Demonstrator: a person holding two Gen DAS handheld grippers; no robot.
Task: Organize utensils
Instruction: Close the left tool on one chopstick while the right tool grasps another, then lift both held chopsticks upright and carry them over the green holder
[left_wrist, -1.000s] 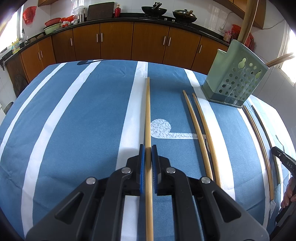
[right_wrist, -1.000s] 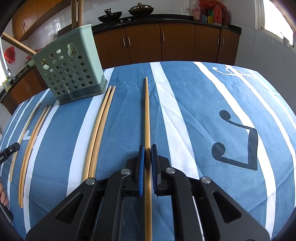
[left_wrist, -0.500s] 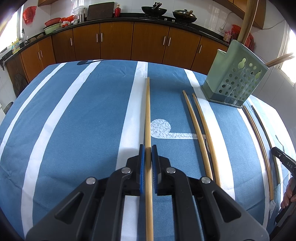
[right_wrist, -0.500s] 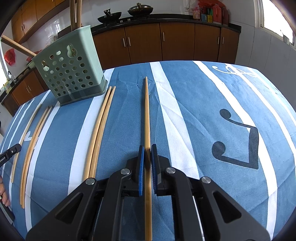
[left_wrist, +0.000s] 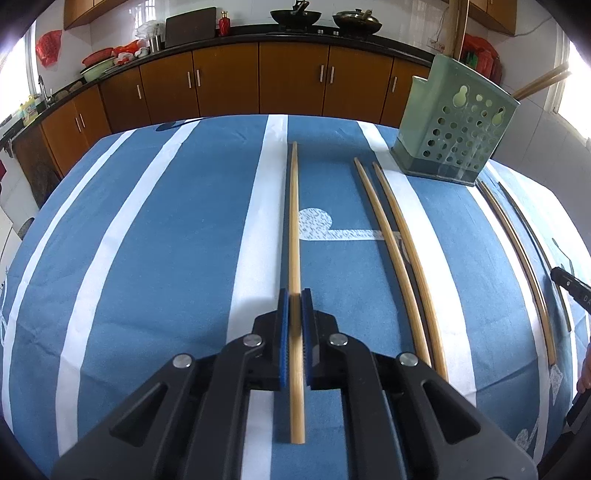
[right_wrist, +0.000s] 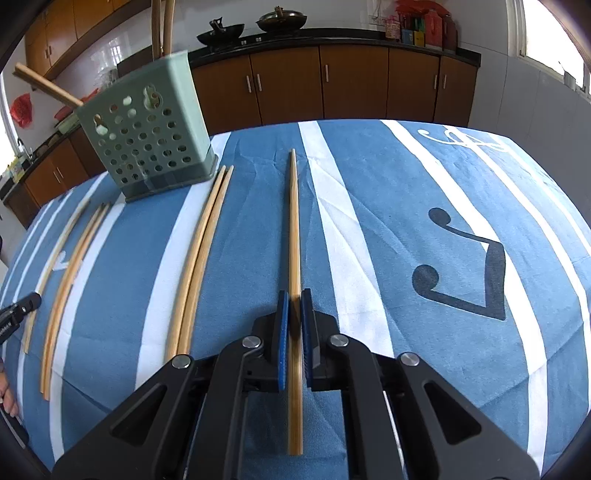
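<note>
Chopsticks are what we are sorting here, and most of them lie loose on the blue striped tablecloth (left_wrist: 147, 258).

We hold one in each hand. Our left gripper (left_wrist: 294, 314) has its blue pads pressed against the left-hand chopstick (left_wrist: 293, 221), which runs straight ahead from between the jaws, and we judge it clamped, though the pads look only lightly closed. Our right gripper (right_wrist: 293, 314) is clamped the same way on the right-hand chopstick (right_wrist: 294, 221). We cannot tell whether either stick is lifted clear of the cloth or resting on it along its length.

The green holder (left_wrist: 454, 140) stands upright at the far side of the table, between our two hands. A few long wooden handles (right_wrist: 162, 26) already stand or lean in it, so some sorting appears done.

What is left, as we judge it: a loose pair (left_wrist: 399, 251) lies side by side between our left-hand chopstick and the holder. In the right wrist view we see a near pair (right_wrist: 199, 254) just left of our held stick, and a further bundle (right_wrist: 66, 284) of thin sticks beyond it, near the table edge. So we count the two in our grip plus at least two pairs to carry to the holder. The task looks well short of halfway.
</note>
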